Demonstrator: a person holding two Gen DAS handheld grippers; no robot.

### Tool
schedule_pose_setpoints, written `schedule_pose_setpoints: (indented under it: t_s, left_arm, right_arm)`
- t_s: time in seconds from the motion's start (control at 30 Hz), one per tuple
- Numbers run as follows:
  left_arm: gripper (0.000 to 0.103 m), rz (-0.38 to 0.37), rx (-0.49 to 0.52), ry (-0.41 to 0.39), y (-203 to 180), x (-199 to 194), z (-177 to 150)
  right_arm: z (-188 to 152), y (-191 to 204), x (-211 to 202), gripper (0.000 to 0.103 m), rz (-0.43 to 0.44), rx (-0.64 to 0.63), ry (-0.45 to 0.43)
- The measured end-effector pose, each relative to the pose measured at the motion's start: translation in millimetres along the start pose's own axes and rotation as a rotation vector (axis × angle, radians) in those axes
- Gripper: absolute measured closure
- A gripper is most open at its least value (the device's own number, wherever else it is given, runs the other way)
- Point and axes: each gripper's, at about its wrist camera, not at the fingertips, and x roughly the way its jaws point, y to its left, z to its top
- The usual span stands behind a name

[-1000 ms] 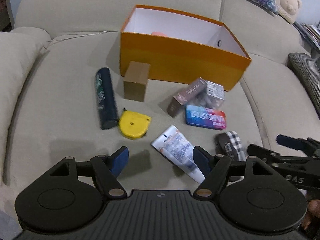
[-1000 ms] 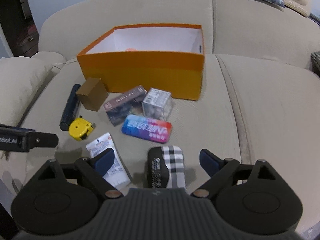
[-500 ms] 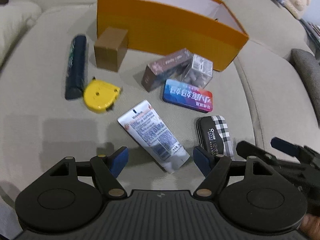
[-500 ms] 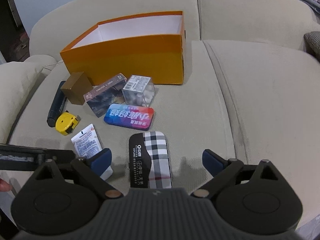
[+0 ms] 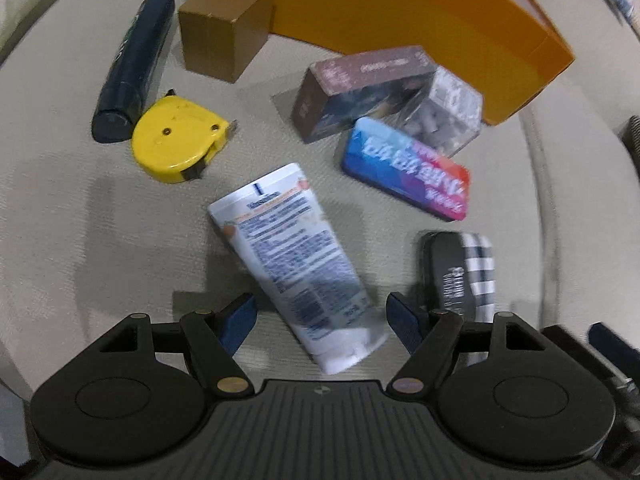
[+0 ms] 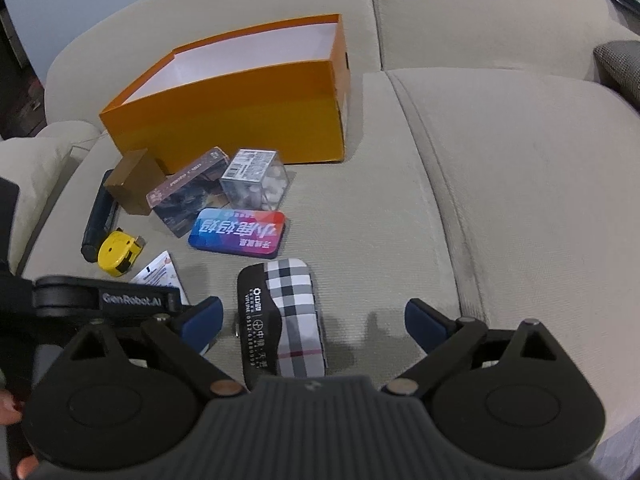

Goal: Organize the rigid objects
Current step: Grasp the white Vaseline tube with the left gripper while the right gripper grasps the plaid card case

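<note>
While both jaws gape, nothing held: left hand-held gripper point(image 5: 320, 318) straddles white tube point(image 5: 296, 266), right hand-held gripper point(image 6: 312, 318) over plaid case point(image 6: 282, 312), mid sofa seat point(image 6: 500, 200). Risk: tube lies skewed, may slip; grippers nearly touching, could collide.

Bare sofa cushion point(image 6: 500, 208) fills right half of right-wrist view: open passage. Left half crowded: orange box point(image 6: 240, 116) upper centre; brown cube point(image 6: 134, 186), dark tube point(image 6: 96, 224) and yellow tape measure point(image 6: 116, 254) packed w/ little gap. White tube point(image 5: 296, 256) lies btwn the wide-apart fingers of the left gripper point(image 5: 322, 322), plaid case point(image 6: 286, 320) btwn those of the right gripper point(image 6: 314, 320).
</note>
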Motion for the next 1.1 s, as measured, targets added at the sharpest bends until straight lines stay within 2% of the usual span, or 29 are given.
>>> schedule_pose_setpoints:
  t_s: [0.17, 0.3, 0.43, 0.67, 0.9, 1.1]
  left_arm:
    - [0.012, -0.019, 0.024, -0.014, 10.9, -5.2, -3.4]
    - [0.011, 0.047, 0.007, -0.003, 25.3, -10.8, -5.1]
    - [0.011, 0.007, -0.035, 0.011, 39.4, -13.0, -2.7]
    - [0.011, 0.022, -0.02, -0.009, 31.9, -14.5, -10.0]
    - [0.012, 0.063, 0.041, -0.042, 19.1, -12.2, -19.4]
    - [0.019, 0.154, 0.182, -0.067, 6.1, -5.1, -28.7]
  right_arm:
    - [-0.5, 0.1, 5.2, 0.005, 0.008, 0.003, 0.011]
    - [-0.9, 3.4, 13.3, 0.005, 0.016, 0.0, 0.028]
    - [-0.1, 3.3, 19.7, 0.005, 0.027, 0.02, 0.045]
    - [3.5, 8.9, 29.5, 0.005, 0.016, 0.019, 0.053]
    - [4.2, 11.7, 47.7, 0.005, -0.006, 0.026, 0.087]
    - [2.7, 12.8, 59.9, 0.005, -0.013, 0.029, 0.119]
